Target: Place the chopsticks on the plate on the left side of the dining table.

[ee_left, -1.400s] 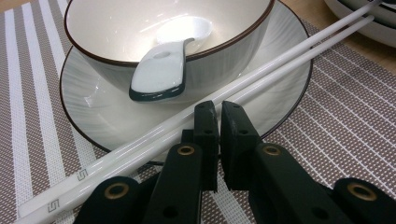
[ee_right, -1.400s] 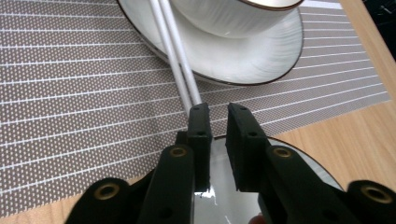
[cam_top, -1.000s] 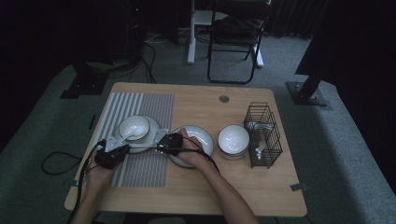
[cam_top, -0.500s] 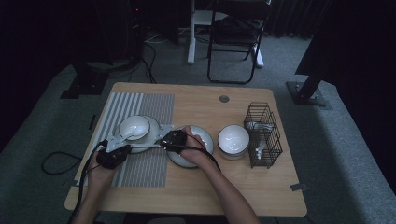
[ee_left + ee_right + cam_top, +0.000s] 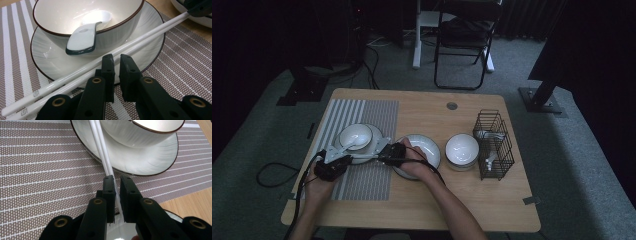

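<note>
since the earlier frame the right gripper (image 5: 393, 153) has shifted slightly toward the plate (image 5: 371, 146), its jaws just closing onto the white chopsticks (image 5: 105, 162). the left gripper view adds a spoon (image 5: 86, 37) in the bowl (image 5: 50, 15). left gripper (image 5: 116, 60) jaws nearly together, empty, beside the glossy chopsticks resting across the plate rim.

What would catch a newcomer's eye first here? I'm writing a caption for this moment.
The white chopsticks, lying across the rim of the plate on the striped mat, with the right gripper shut on one end. On the plate stands a bowl holding a spoon. The left gripper is beside the chopsticks.
</note>
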`<state>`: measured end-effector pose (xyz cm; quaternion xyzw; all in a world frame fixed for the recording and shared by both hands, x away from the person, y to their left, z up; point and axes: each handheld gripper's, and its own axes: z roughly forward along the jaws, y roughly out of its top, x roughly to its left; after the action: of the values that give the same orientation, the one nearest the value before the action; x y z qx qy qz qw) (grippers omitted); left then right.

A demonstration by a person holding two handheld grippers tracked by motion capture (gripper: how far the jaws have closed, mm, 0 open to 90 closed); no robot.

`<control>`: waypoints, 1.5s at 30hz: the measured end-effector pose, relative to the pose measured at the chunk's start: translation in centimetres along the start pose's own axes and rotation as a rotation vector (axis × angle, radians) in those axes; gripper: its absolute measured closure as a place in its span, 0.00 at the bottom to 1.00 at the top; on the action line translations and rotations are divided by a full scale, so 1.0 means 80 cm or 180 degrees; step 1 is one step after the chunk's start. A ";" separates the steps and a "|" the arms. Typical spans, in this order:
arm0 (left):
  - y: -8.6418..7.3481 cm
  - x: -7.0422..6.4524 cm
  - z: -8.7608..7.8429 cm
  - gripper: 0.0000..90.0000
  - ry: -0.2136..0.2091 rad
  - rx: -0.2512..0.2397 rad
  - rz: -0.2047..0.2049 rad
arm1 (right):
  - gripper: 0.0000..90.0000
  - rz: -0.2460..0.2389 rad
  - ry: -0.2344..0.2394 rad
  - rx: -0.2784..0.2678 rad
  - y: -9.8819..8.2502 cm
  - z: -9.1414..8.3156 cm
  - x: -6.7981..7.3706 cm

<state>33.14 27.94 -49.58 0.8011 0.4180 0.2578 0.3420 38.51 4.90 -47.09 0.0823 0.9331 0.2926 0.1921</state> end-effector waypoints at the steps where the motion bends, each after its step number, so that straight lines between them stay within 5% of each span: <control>1: 0.000 0.000 0.000 0.92 0.0002 0.0001 0.0002 | 0.92 -0.0010 -0.0003 -0.0002 0.001 0.000 0.000; 11: 0.000 0.000 0.000 0.92 -0.0001 0.0003 0.0007 | 0.89 0.0007 -0.0020 -0.0024 0.006 0.005 -0.001; 30: 0.001 -0.001 0.002 0.90 -0.0009 -0.0011 0.0005 | 0.80 0.0305 -0.0288 -0.0120 -0.007 -0.030 -0.015; 45: 0.003 0.004 -0.021 0.84 0.0046 -0.0151 -0.0023 | 0.77 0.0362 -0.0290 -0.0282 -0.017 -0.054 0.005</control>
<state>32.27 28.64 -48.32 0.7894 0.4172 0.2722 0.3588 36.30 1.66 -44.77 0.1398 0.9034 0.3400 0.2209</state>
